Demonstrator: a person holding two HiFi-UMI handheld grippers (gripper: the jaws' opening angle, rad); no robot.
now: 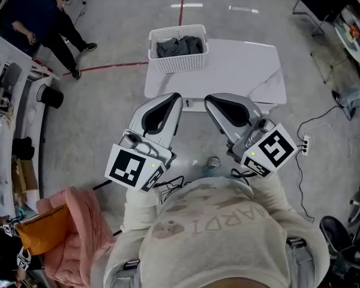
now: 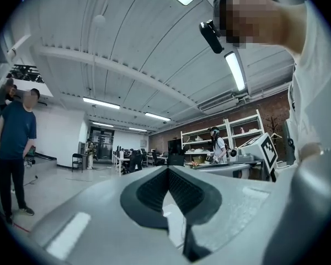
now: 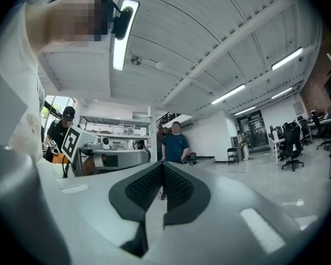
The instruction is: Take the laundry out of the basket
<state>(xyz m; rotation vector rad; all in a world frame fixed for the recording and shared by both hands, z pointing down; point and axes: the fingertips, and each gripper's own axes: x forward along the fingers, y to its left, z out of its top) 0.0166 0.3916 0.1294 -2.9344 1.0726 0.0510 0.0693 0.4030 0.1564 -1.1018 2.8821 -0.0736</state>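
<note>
Carrying nothing in left gripper (image 1: 178,96) or right gripper (image 1: 207,99), both clamped fully shut; laundry (image 1: 179,45) well ahead of tips, inside basket (image 1: 179,63) on table (image 1: 246,71). Likely to shove basket away if not opened before contact.

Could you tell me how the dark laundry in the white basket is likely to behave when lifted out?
The dark laundry lies crumpled in soft folds, so it will probably be floppy and drape when lifted. It looks bunched together, so one piece may drag another along. The openwork basket looks light and might shift on the table.
</note>
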